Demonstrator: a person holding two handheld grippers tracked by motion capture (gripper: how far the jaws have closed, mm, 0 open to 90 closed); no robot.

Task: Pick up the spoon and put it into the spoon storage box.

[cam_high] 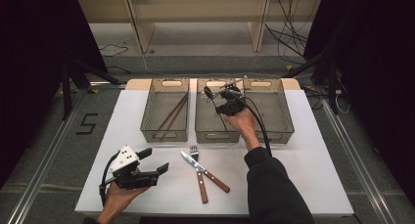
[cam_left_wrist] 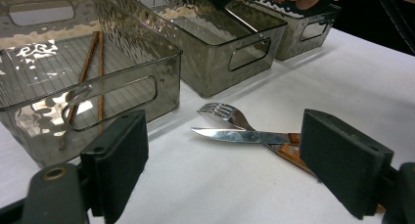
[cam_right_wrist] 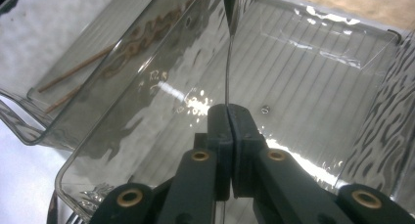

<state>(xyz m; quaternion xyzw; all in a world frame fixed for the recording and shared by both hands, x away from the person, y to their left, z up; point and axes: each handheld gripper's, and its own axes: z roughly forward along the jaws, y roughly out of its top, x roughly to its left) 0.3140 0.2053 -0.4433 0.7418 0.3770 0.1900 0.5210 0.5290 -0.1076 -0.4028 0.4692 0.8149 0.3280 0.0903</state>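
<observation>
Your left tongs (cam_high: 155,161) are waiting wide open and empty over the white tabletop (cam_high: 303,175). 2 brown chopsticks (cam_high: 172,114) are already lying in the leftmost smoky clear plastic bin (cam_high: 165,132). The wooden-handled fork (cam_high: 198,172) and knife (cam_high: 205,171) are awaiting sorting. Your right tongs (cam_right_wrist: 228,117) are clamping a thin metal utensil (cam_right_wrist: 227,72), lowering it into the middle bin (cam_right_wrist: 342,62).

smoky grey bins (cam_high: 165,131) — brown chopsticks (cam_high: 172,115)
</observation>
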